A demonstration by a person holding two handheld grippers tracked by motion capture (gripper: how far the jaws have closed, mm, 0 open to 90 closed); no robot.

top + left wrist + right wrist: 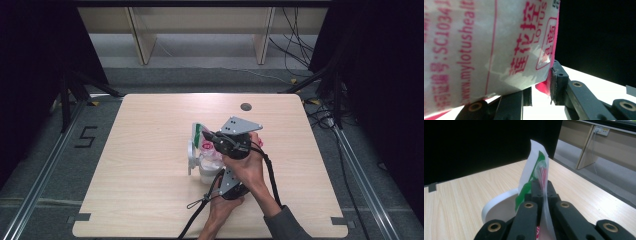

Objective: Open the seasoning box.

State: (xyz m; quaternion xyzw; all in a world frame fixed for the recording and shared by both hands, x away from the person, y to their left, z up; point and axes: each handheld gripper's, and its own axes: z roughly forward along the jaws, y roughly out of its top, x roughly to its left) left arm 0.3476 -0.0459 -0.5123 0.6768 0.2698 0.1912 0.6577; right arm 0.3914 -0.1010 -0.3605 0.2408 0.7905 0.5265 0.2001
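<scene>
A white packet (207,155) with pink print and a green-and-white top flap (197,131) is held up over the middle of the table. My right gripper (204,134) is shut on the thin flap (534,170), its jaws (541,186) pinching the film. My left gripper (214,169) comes from below and is shut on the packet's body (474,50). Its right pad (556,82) presses the pink edge, and the gripper (541,87) holds the packet's lower corner. A white curved rim (496,205) shows behind the flap, and at the packet's left side (190,152) from above.
The light wooden table (150,190) has a round dark hole (245,106) near its far edge. Black cables (272,180) trail from the grippers toward the person. Dark stands and cables flank the table, and wooden furniture legs (142,45) stand at the back.
</scene>
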